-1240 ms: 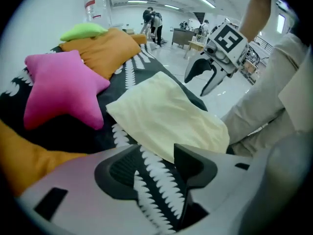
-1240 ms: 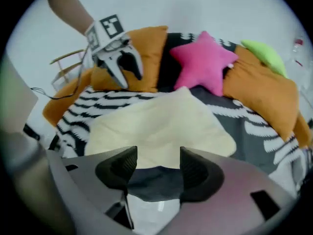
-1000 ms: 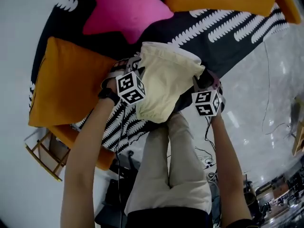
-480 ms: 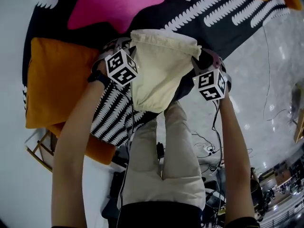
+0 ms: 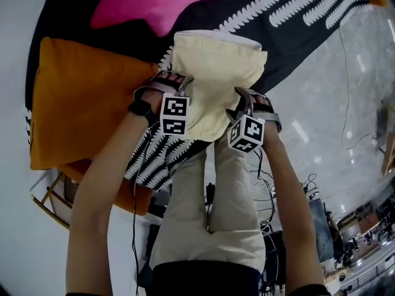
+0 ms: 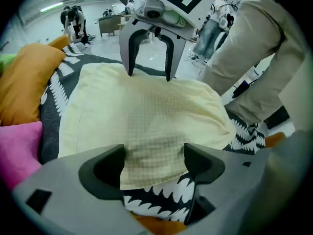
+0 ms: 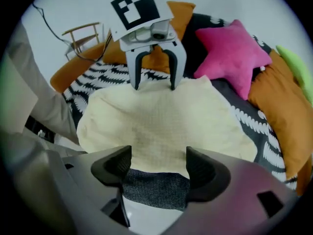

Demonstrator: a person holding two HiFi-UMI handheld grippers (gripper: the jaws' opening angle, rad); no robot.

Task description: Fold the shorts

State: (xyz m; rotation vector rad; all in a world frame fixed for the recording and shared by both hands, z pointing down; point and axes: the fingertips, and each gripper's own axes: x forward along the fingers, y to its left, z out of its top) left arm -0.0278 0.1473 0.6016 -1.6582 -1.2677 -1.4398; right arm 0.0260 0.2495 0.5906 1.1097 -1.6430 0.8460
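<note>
Shorts (image 5: 216, 73) dropped onto blanket (image 5: 296, 23); seemingly waffle-weave, folded rectangular.

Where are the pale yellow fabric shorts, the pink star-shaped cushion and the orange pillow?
pale yellow fabric shorts (image 5: 216, 73), head view, middle of the cloth
pink star-shaped cushion (image 7: 232, 53), right gripper view, its centre
orange pillow (image 5: 80, 97), head view, its centre

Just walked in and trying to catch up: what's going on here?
A person with a gripper in each hand is folding pale yellow shorts on a black-and-white patterned cover, beside an orange cushion and a pink star cushion. The shorts lie flat, seemingly folded over. The left gripper and right gripper stand at their near edge; both pairs of jaws have just been opening, and the fabric's edge lies between them unpinched.
</note>
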